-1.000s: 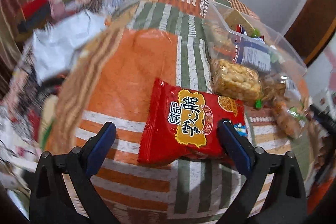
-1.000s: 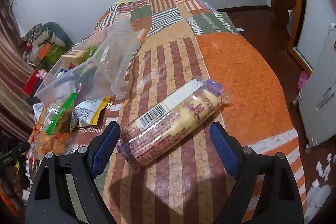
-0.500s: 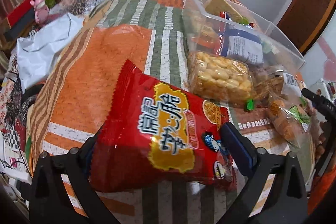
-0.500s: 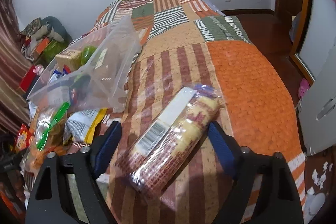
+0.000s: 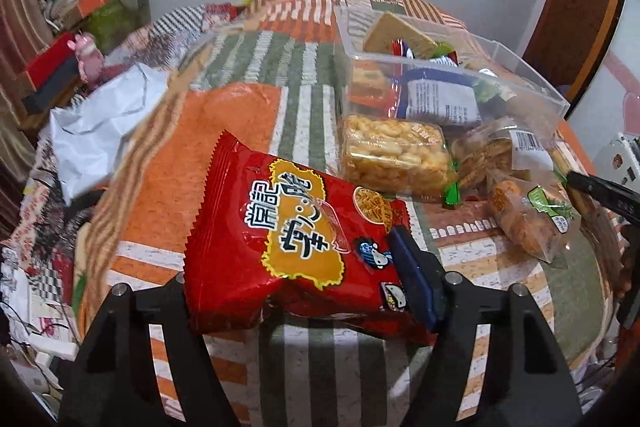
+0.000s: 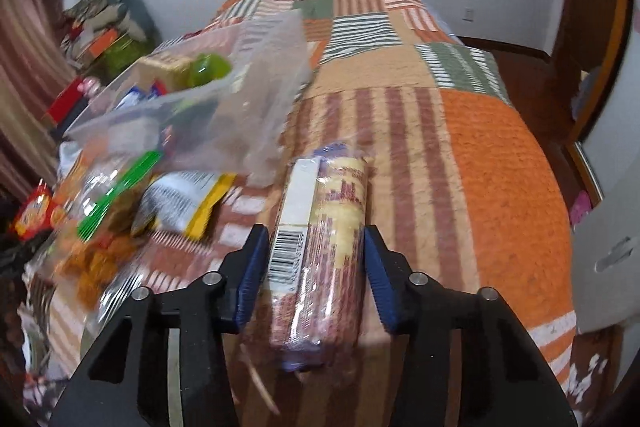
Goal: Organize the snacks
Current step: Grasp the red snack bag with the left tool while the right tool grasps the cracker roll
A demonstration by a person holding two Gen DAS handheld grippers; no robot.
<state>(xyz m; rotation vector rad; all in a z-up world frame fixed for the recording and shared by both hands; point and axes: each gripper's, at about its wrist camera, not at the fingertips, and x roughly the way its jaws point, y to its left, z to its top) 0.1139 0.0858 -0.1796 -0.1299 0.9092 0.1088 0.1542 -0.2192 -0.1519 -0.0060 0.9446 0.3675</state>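
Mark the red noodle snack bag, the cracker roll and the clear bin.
red noodle snack bag (image 5: pixel 296 243), left wrist view, yellow label patch
cracker roll (image 6: pixel 320 247), right wrist view, wrapper mid-length
clear bin (image 5: pixel 532 83), left wrist view, near rim

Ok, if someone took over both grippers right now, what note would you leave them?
Left gripper: jaws closing on the red snack bag, which sits between them, tilted above the quilt.
Right gripper: jaws closing, pads against the sides of the biscuit roll.
Clear bin: on the quilt, already holding several packets.
Loose beside the bin: a bag of small crackers and a bag of orange snacks.
Left to do: put both gripped snacks in the bin, then the loose bags.
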